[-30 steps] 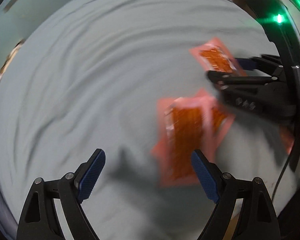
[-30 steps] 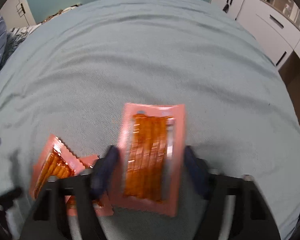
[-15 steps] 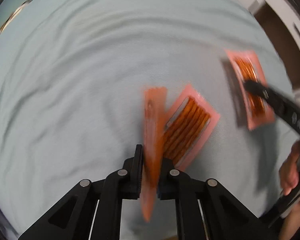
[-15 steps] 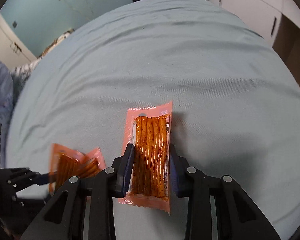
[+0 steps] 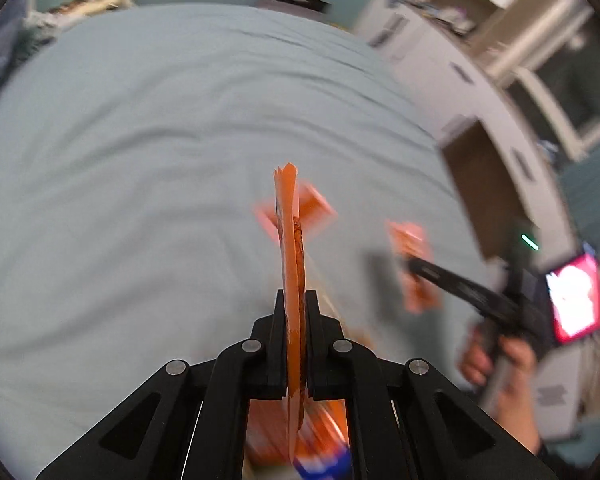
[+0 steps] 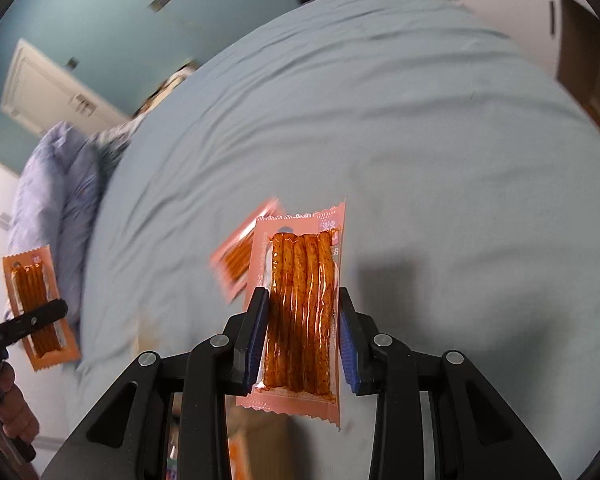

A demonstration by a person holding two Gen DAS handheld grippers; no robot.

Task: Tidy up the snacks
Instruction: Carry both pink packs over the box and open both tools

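Note:
My left gripper [image 5: 294,300] is shut on a pink snack packet of red sticks [image 5: 290,248], seen edge-on and lifted above the bed; it also shows in the right wrist view [image 6: 36,304]. My right gripper [image 6: 302,300] is shut on a like packet [image 6: 300,304], held flat-on above the bed; it shows blurred in the left wrist view [image 5: 414,264]. A third packet [image 6: 240,252] lies on the sheet behind it, also in the left wrist view [image 5: 312,208].
The pale blue bed sheet [image 6: 380,120] fills both views. A lilac pillow [image 6: 56,184] lies at its left. White cabinets [image 5: 440,52] and a brown panel [image 5: 476,188] stand at the right. Blurred orange packaging [image 5: 324,432] sits below the left gripper.
Both grippers have lifted their packets off the sheet and tilted up toward the room. One packet stays on the bed.

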